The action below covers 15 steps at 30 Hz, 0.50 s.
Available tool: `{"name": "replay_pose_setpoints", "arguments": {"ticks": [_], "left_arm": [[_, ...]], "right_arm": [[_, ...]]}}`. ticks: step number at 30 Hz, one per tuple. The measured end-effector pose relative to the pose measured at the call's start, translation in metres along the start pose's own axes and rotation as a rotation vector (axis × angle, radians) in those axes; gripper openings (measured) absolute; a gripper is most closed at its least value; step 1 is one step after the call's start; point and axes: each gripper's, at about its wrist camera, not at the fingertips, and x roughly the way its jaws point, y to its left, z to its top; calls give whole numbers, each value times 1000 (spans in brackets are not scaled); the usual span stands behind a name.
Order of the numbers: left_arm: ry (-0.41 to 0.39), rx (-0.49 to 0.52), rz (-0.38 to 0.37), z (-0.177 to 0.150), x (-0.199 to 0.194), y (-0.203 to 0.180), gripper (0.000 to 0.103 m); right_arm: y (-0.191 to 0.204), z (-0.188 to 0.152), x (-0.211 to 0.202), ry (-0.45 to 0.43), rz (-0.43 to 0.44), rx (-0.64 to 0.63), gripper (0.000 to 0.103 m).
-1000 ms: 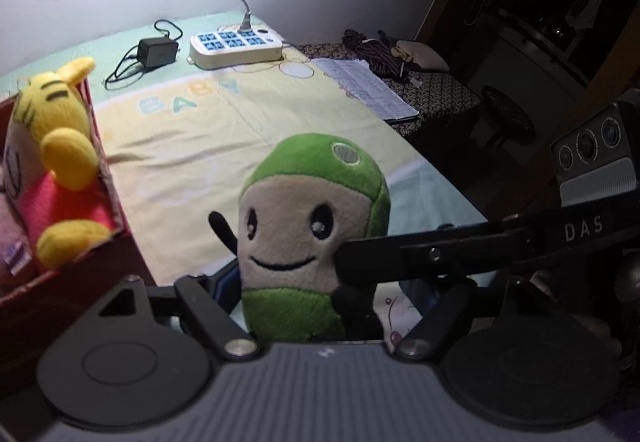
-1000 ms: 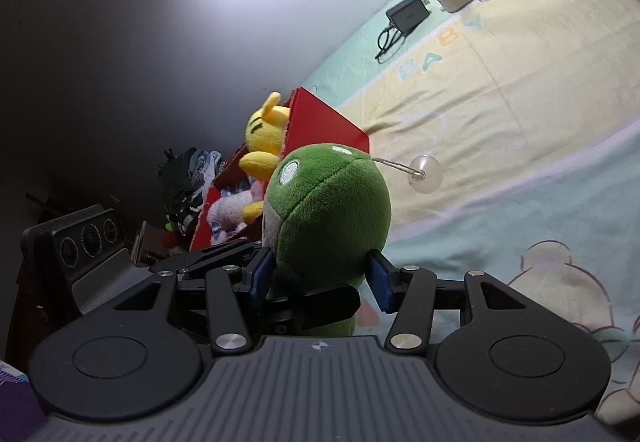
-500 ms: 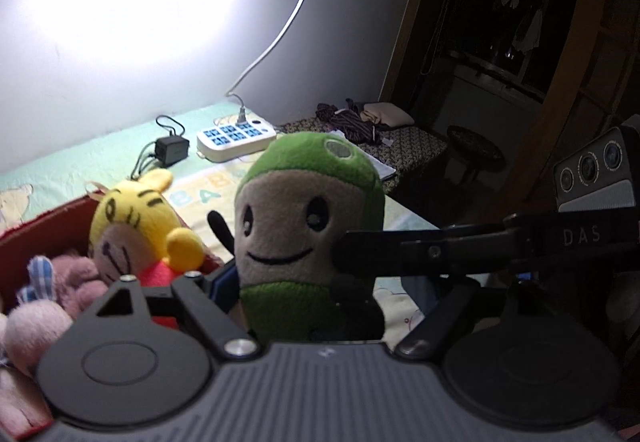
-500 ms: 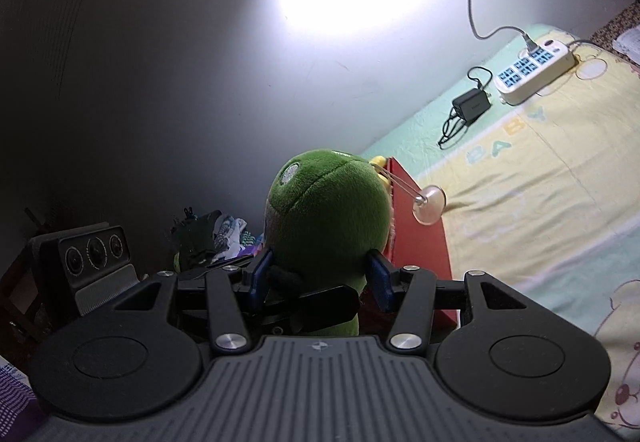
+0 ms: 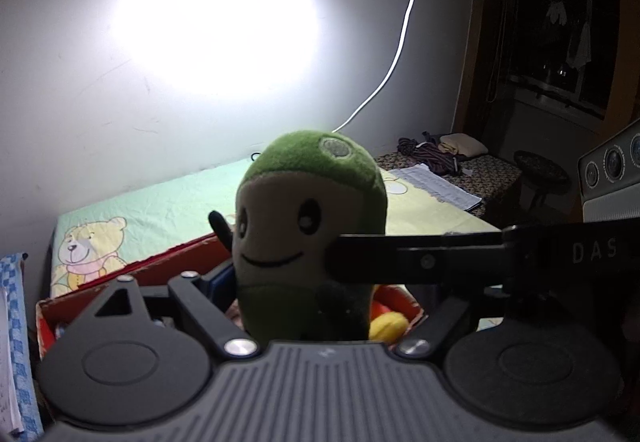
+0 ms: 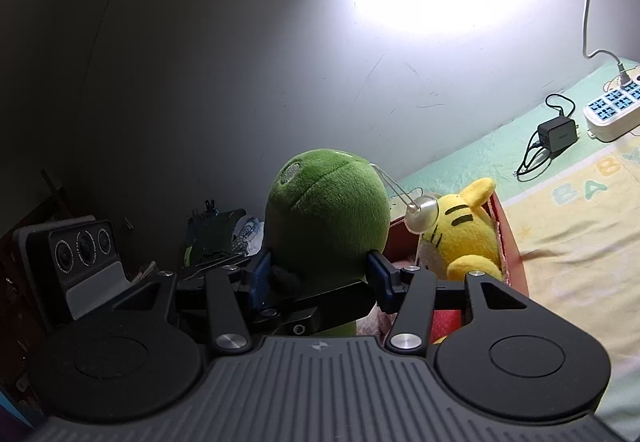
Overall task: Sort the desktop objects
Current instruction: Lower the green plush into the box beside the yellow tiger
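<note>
A green plush toy [image 5: 308, 217] with a cream smiling face is held upright between both grippers, above a red box [image 5: 160, 262]. My left gripper [image 5: 304, 306] is shut on its lower body. The right gripper's black finger [image 5: 420, 262] crosses the toy's front. In the right wrist view the toy's green back [image 6: 328, 217] sits between the blue pads [image 6: 380, 276] of my right gripper [image 6: 320, 278], which is shut on it. A clear suction cup [image 6: 422, 213] hangs from the toy's head. A yellow tiger plush [image 6: 464, 230] lies in the red box [image 6: 510, 238].
A pastel bear-print cloth [image 5: 132, 209] covers the table against a lit white wall. A white power strip [image 6: 616, 109] and a black charger [image 6: 556, 133] lie at the far right. Papers [image 5: 440, 185] and clothes [image 5: 432, 151] lie on a side table.
Both grippers have carried the green plush up and leftward, from over the open cloth to above the red box. The views have tilted up toward the wall.
</note>
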Motion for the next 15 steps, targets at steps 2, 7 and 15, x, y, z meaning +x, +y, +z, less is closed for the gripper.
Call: {"name": "replay_pose_setpoints", "arguments": {"ticks": [2, 7, 15], "left_arm": [[21, -12, 14, -5, 6, 7, 86], [102, -68, -2, -16, 23, 22, 87], [215, -104, 5, -39, 34, 32, 89]], "right_arm": [[-4, -3, 14, 14, -7, -1, 54], [-8, -8, 33, 73, -44, -57, 53], [-14, -20, 53, 197, -73, -75, 53]]}}
